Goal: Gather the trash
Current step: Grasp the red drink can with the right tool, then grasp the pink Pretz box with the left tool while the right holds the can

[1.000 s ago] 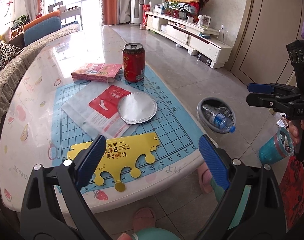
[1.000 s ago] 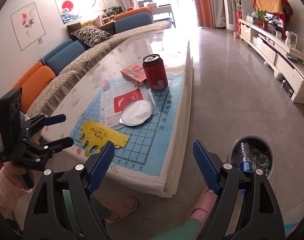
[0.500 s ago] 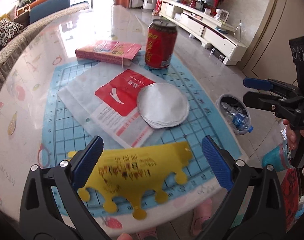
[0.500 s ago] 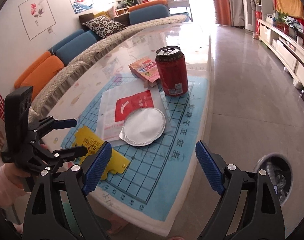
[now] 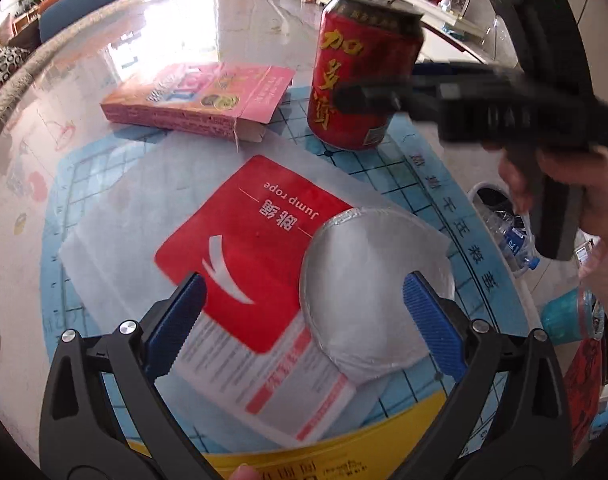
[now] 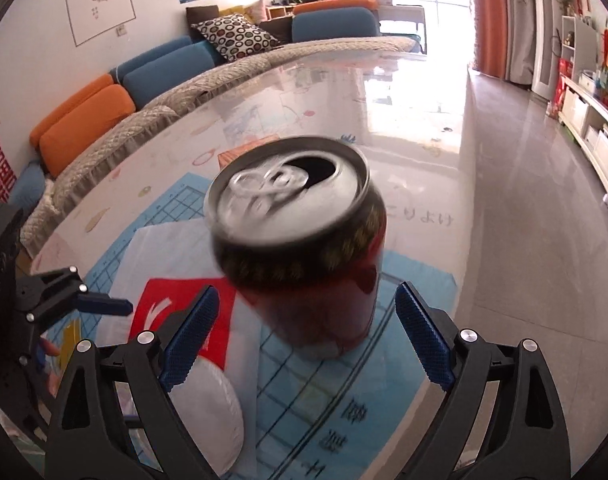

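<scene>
Left wrist view. The left gripper has its blue-padded jaws spread wide, nothing clamped. Between the fingers lie a white plastic packet with a red "Jump rope" label and, overlapping its right part, a round silver foil lid, closer to the right finger. Below the fingers, at the frame's bottom edge, the top of a yellow card cut-out shows. Beyond the fingertips: a flat pink cardboard box up and left, an upright red drink can with gold characters up and right. The right gripper, blurred, reaches in from the right with one finger in front of the can's side; a hand grips its handle. Right of the table edge, a round bin holding a clear plastic bottle sits on the floor. All rests on a blue gridded mat.

Right wrist view. The right gripper is opening; the can stands between the fingers, pads clear of it on both sides. Only here is the can's silver top seen, tab hole open. The foil lid lies below the left finger, the packet behind it. The left gripper appears at far left, jaws apart. The pink box is almost wholly hidden behind the can.
</scene>
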{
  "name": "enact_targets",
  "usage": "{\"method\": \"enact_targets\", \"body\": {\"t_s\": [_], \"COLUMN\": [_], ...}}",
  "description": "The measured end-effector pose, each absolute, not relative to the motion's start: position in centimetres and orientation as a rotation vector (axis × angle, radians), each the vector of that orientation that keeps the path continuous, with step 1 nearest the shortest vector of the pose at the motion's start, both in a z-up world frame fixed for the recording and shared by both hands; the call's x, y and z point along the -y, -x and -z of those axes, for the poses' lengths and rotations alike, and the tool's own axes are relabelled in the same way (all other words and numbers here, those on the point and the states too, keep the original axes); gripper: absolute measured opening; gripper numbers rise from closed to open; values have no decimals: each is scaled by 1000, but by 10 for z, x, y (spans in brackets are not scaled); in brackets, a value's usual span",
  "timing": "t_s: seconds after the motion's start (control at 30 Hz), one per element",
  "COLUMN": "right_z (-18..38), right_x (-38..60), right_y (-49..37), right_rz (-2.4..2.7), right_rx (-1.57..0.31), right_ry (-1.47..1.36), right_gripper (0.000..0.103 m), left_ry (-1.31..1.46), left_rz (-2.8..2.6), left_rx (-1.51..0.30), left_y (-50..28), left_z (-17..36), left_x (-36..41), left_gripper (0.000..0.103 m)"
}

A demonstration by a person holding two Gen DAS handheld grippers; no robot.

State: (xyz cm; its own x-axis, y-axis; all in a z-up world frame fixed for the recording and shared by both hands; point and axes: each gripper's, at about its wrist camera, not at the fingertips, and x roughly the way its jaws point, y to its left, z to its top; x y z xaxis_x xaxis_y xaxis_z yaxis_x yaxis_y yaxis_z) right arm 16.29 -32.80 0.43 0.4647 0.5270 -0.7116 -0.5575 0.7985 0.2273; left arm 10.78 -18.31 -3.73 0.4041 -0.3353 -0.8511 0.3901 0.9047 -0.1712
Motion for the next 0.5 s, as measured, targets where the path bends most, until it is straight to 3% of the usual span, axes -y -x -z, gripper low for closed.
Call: {"method": "enact_targets", "body": {"t_s": [0.17,0.2,0.23,0.5], "right_z": [-9,-8,-6,-17], "right_x": [327,328,328,351], "right_y": [-172,-175,-179,-198], "right_rz": [-711,-710,-713,-638], "right_rx": [-832,-847,-886,-991], "right_ry": [14,8,-7,-151], "right_gripper": [88,85,74,72], "left_ry": [-31,-16,3,71], "left_rz": [393,372,358,259], "left_rx": [-1097,-1110,-1127,-1201], "left_y": [-124,-130,-138,-197], "left_z": [33,29,27,3], "left_x": [175,171,167,144], "left_gripper": [96,96,96,96]}}
